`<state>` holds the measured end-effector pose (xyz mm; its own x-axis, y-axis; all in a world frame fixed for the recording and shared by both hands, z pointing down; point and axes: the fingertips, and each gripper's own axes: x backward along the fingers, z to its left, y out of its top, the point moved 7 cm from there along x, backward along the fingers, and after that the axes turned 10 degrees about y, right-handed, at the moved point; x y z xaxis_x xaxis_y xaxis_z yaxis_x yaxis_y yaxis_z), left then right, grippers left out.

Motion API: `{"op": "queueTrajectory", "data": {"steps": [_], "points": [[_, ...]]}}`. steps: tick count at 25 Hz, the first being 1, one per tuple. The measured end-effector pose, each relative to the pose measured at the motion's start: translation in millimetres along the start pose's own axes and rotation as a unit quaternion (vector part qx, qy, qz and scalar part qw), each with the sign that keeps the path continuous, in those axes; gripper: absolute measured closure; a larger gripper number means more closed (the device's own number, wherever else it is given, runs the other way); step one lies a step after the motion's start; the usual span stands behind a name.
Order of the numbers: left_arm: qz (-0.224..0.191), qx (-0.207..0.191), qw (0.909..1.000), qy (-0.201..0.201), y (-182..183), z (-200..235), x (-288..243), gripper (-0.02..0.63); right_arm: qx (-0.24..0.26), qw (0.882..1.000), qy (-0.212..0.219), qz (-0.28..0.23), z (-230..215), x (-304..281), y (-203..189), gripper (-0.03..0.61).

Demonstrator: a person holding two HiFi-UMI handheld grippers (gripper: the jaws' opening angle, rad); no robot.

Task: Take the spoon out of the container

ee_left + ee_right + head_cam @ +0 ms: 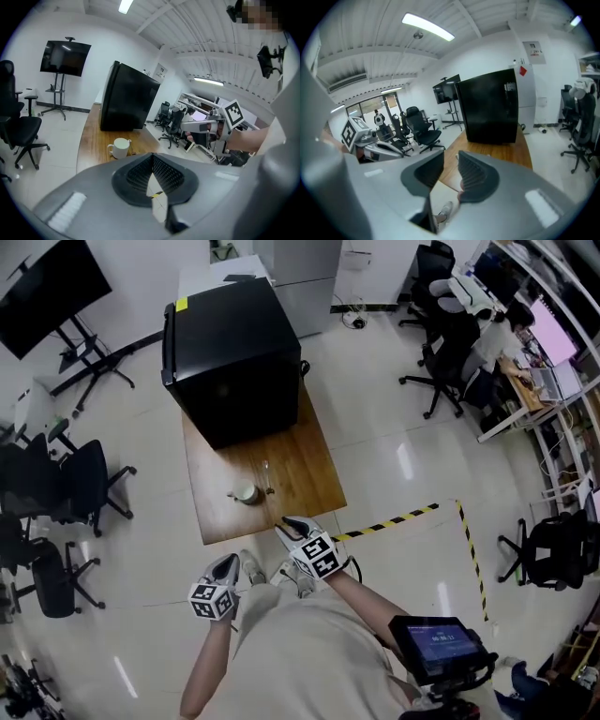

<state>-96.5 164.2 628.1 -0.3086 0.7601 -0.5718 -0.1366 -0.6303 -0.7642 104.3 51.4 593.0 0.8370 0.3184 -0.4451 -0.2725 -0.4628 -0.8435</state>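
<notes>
Holds grey right gripper (289, 525) at near edge of brown wooden table (302, 460), jaws spread, empty; grey left gripper (228, 564) nearer, left, jaws pressed together. Shows slim spoon (267, 475) upright beside white mug (245, 493), mid-table.

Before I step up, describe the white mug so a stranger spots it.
Find the wooden table with the black cabinet on its far end. On the near half stands the white mug, the only squat, pale thing, beside a thin upright item.

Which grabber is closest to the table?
The right gripper, at the brown wooden table's near edge; the left gripper hangs farther back over the pale floor.
</notes>
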Motion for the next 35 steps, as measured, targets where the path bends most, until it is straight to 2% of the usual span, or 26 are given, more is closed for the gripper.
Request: {"op": "queueTrajectory", "data": {"steps": [5,11,22,26,35], "points": [[-0.018,0.033,0.9991,0.019,-28.5,-41.2,12.4,0.63,-0.018,0.999,0.035,-0.014,3.0,29.8,-14.2,0.479],[-0.028,0.062,0.9966,0.045,-52.1,-70.6,30.9,0.63,-0.025,0.998,0.057,-0.021,3.0,60.1,-19.2,0.479],[-0.068,0.076,0.9932,0.058,-41.2,-71.2,35.3,0.63,-0.041,0.998,0.044,-0.009,-13.4,86.5,-35.3,0.483],[-0.073,0.071,0.9932,0.056,-36.8,-52.7,48.3,0.63,-0.027,0.999,0.041,-0.009,-5.2,70.6,-25.0,0.492],[-0.07,0.061,0.9949,0.039,-8.7,34.7,83.5,0.63,-0.014,1.0,0.006,-0.001,31.7,1.8,6.0,0.492]]}}
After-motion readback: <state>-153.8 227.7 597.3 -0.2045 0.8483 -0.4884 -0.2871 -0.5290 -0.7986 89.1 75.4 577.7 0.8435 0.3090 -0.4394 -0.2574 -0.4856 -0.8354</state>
